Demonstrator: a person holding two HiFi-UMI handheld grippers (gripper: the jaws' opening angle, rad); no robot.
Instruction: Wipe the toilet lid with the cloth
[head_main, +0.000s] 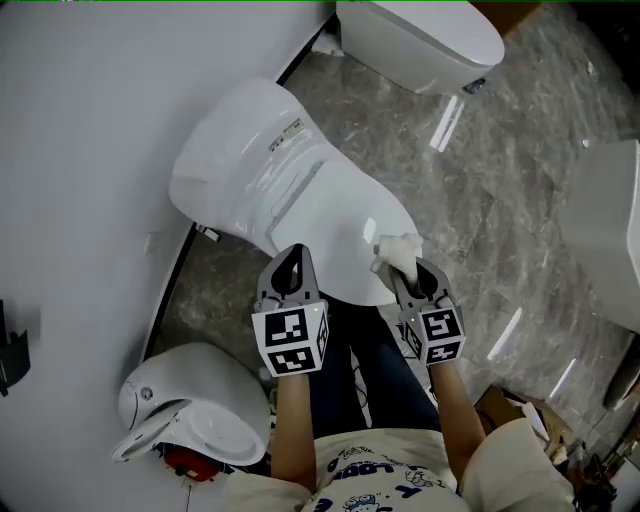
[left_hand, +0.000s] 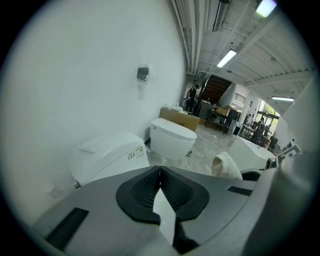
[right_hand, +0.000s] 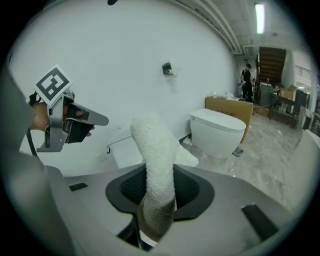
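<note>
Found R gripper (head_main: 405, 270) pinching white cloth (head_main: 397, 246). Cloth sat at front end of toilet lid (head_main: 300, 190); contact not confirmed. Found L gripper (head_main: 290, 265) pressed together, empty, just beside lid's near edge. Judged lid running twd 10 o'clock from cloth, long axis 10–4, R better placed for wiping. Noted label (head_main: 288, 135) near lid's rear; print too small to read.
</note>
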